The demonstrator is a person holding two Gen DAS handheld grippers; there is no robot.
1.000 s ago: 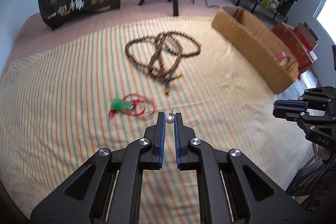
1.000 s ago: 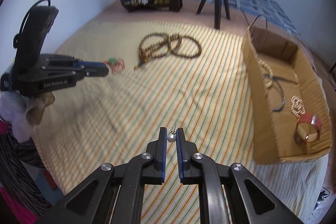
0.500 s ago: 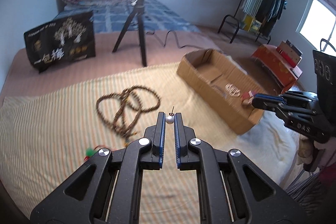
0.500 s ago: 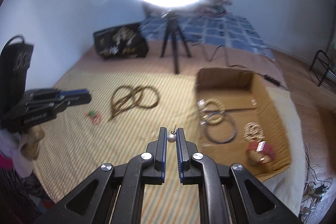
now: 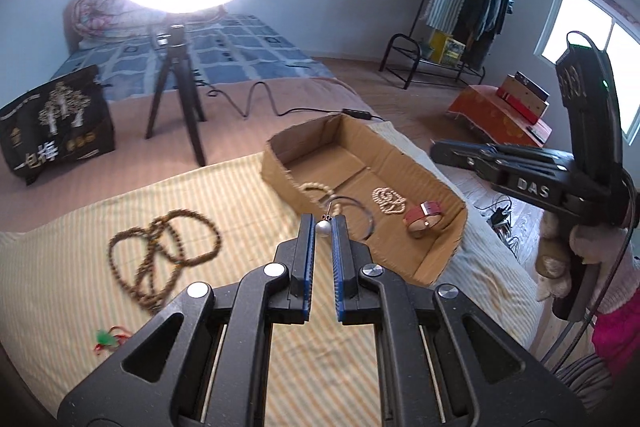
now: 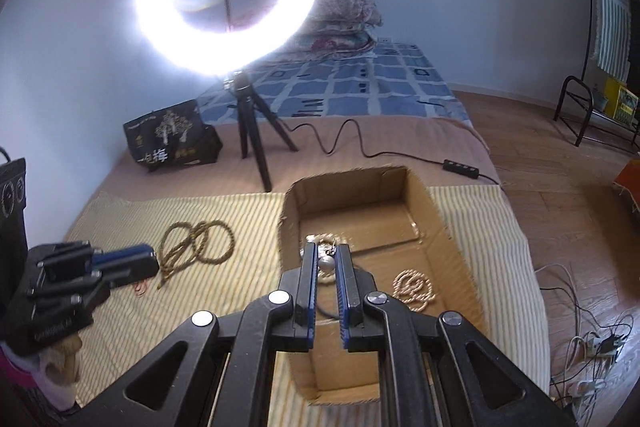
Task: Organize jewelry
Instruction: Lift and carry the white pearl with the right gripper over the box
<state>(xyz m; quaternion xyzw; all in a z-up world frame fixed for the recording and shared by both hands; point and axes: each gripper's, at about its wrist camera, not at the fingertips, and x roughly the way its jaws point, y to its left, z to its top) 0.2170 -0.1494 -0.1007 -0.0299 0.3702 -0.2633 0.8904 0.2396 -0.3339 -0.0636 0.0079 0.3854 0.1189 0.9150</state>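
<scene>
Two grippers each pinch a small silver bead. The left gripper [image 5: 323, 227] has its blue-lined jaws closed on a round metallic bead [image 5: 323, 228] with a tiny hook on top, and the right gripper [image 6: 326, 261] nips a matching silver ball [image 6: 327, 262] the same way — likely a pair of earrings. Both jaws are narrowed onto their beads, not fully pressed together.

Outward from the right jaws, the cardboard box [image 6: 436, 223] lies straight ahead and below, its long axis running away from the fingers; the right bead appears to hang over the box's near half. From the left jaws the box [image 5: 280, 183] sits ahead and to the right, so the right hand looks nearer to a drop.

Inside, on matte corrugated card, lie a coil of pale cream beads [image 5: 388, 200], a red band with a metal clasp [image 5: 423, 215] and a thin dark hoop [image 5: 366, 217]. On the striped, woven cloth [image 5: 60, 267] to the left, a long brown wooden-bead strand [image 5: 164, 251] lies in loose loops, with a red-and-green trinket [image 5: 107, 339] nearer the edge — both not yet sorted.
</scene>
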